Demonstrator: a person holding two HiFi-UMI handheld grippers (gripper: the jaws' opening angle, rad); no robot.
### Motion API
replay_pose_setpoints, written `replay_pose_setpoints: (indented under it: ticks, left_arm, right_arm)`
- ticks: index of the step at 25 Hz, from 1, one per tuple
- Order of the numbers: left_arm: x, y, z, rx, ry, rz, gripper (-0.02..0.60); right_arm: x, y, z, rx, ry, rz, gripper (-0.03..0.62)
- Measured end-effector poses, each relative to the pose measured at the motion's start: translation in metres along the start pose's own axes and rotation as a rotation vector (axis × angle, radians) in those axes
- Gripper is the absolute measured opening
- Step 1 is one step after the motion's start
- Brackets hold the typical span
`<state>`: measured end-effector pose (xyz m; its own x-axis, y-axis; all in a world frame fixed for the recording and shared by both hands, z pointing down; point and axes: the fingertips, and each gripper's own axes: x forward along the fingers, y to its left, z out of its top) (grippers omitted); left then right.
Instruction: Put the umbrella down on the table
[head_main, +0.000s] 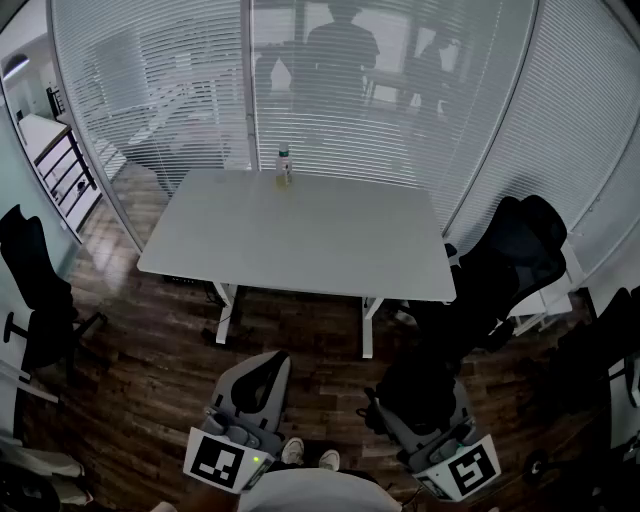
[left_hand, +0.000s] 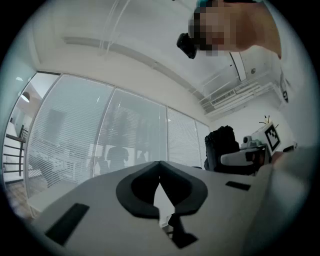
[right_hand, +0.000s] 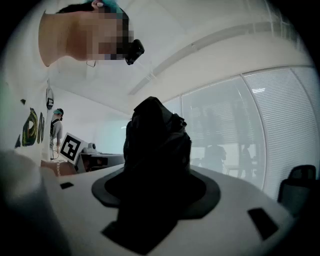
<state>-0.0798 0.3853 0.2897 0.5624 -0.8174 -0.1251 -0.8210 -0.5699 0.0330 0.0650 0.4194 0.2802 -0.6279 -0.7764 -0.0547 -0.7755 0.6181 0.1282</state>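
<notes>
A black folded umbrella (head_main: 428, 372) stands up out of my right gripper (head_main: 427, 405) at the lower right of the head view, short of the white table (head_main: 300, 240). In the right gripper view the umbrella (right_hand: 156, 145) fills the space between the jaws of the right gripper (right_hand: 157, 182), which is shut on it. My left gripper (head_main: 264, 365) hangs at the lower left. In its own view the left gripper (left_hand: 159, 164) has its tips together and holds nothing. The umbrella (left_hand: 222, 145) also shows there, off to the right.
A small bottle (head_main: 284, 168) stands at the table's far edge. Black office chairs sit at the right (head_main: 520, 260) and left (head_main: 35, 290). A glass wall with blinds (head_main: 400, 90) runs behind the table. The floor is dark wood.
</notes>
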Motion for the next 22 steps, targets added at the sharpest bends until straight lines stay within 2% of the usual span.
replay_pose_setpoints:
  ticks: [8,17,22]
  left_arm:
    - [-0.003,-0.002,-0.003,-0.007,-0.011,-0.018,0.011]
    - [-0.012,0.030,-0.009,-0.048,0.012,-0.043,0.012]
    - [-0.012,0.051,-0.012,-0.037,0.011,-0.041,0.011]
  right_arm:
    - [0.001,0.007,0.002,0.005,-0.001,-0.005,0.260]
    - [0.035,0.026,0.001,0.013,0.009,-0.004,0.267]
    - [0.050,0.025,0.002,0.027,-0.006,-0.029,0.267]
